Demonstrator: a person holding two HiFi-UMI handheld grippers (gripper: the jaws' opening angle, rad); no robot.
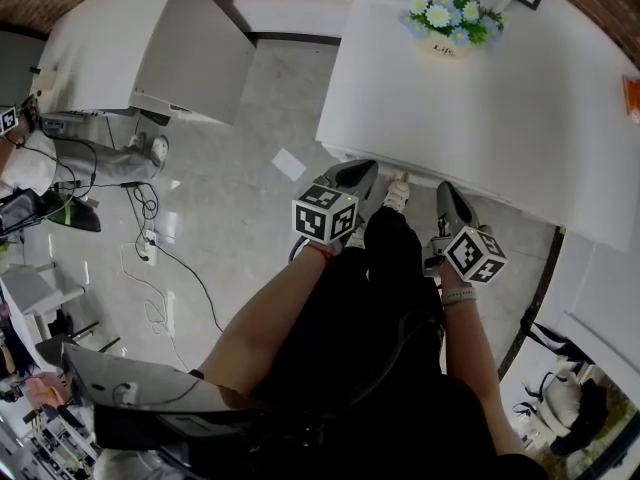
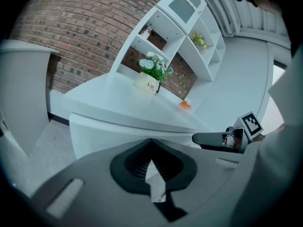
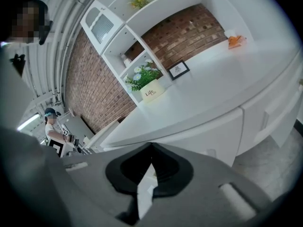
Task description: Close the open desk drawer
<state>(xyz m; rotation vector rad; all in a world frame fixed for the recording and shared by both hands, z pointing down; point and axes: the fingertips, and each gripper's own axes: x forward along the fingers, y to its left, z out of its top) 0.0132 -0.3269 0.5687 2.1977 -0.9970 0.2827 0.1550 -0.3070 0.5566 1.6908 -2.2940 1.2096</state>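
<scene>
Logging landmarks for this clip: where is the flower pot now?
Head view, top right of centre: the flower pot sits on the white desk near its far edge, with a picture frame beside it in the right gripper view.

Desk [image 1: 480, 98] plain white; shelf unit [image 2: 189, 27] white; wall [image 2: 71, 37] red-brown brick pattern; floor [image 1: 240, 198] pale grey; flower pot [image 1: 446, 46] cream, dark lettering; flowers [image 1: 440, 13] white-blue, yellow centres, green leaves; small object [image 2: 184, 105] orange; left gripper [image 1: 365, 171], right gripper [image 1: 446, 192] grey, black-white square markers; person's trousers [image 1: 390, 258] black
</scene>
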